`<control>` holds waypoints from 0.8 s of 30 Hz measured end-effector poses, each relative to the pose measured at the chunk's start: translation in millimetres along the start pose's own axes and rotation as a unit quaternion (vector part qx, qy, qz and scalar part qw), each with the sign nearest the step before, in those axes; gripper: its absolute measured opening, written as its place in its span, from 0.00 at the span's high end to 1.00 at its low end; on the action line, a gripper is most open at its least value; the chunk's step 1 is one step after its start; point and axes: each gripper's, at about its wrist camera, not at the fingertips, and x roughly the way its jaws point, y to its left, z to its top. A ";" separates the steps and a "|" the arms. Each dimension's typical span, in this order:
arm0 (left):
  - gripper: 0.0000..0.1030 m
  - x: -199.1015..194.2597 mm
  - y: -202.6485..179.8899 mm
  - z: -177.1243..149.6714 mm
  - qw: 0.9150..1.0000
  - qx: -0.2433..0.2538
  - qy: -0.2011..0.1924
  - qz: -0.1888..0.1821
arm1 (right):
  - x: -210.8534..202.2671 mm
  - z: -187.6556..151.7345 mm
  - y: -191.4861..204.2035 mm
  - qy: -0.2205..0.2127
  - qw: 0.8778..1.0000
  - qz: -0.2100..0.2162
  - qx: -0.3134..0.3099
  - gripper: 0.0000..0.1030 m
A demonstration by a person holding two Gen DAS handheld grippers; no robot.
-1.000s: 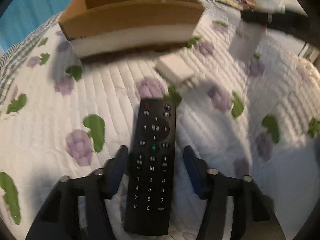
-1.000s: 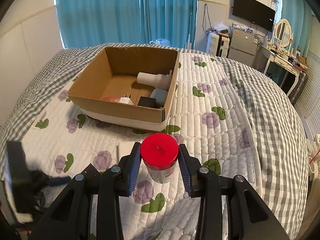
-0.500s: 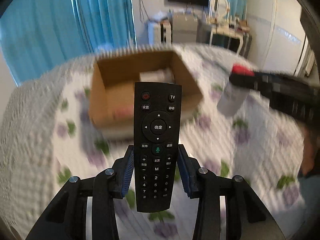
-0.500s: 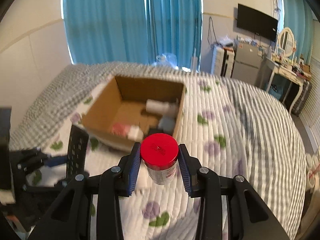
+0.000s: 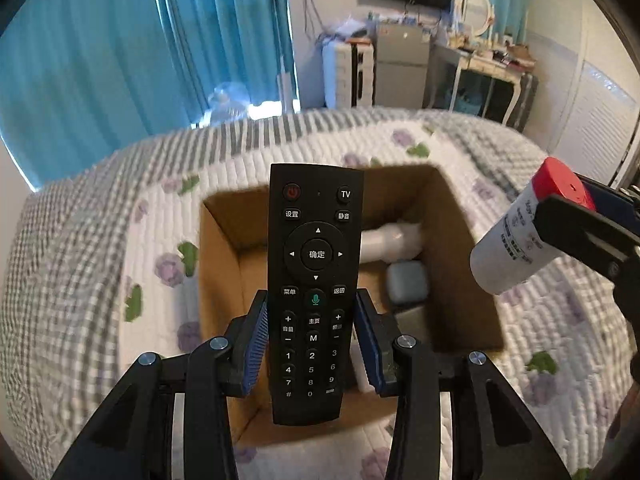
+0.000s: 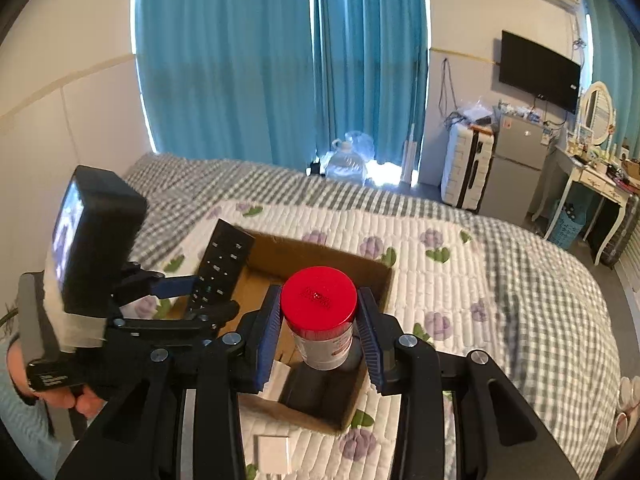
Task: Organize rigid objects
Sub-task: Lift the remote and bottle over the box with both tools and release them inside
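Observation:
My left gripper is shut on a black remote control and holds it in the air above the open cardboard box. The remote also shows in the right wrist view. My right gripper is shut on a white jar with a red lid, held over the box; the jar also shows at the right of the left wrist view. Inside the box lie a white bottle and a grey-blue case.
The box sits on a bed with a white flowered quilt and a grey checked blanket. A white charger lies on the quilt in front of the box. Blue curtains, a suitcase, a fridge and a dressing table stand behind.
My left gripper closed on the remote, lifted it off the quilt and carried it over the box. My right gripper moved the jar forward over the box.

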 end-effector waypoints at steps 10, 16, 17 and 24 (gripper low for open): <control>0.40 18.3 13.6 -4.5 0.999 -0.031 -0.021 -0.002 | 43.2 -25.7 -14.3 0.038 0.999 0.010 0.000 0.65; 0.40 -19.0 32.3 -6.8 0.996 -0.051 -0.077 0.003 | 52.2 -18.1 -5.5 0.040 0.999 0.013 -0.009 0.65; 0.40 -23.3 35.7 -8.5 0.995 -0.052 -0.084 0.006 | 55.7 -17.0 -2.5 0.041 0.999 0.015 -0.011 0.65; 0.40 -45.2 54.5 -21.5 0.989 -0.057 -0.130 0.041 | 102.3 -11.1 22.8 0.067 0.994 0.085 0.007 0.65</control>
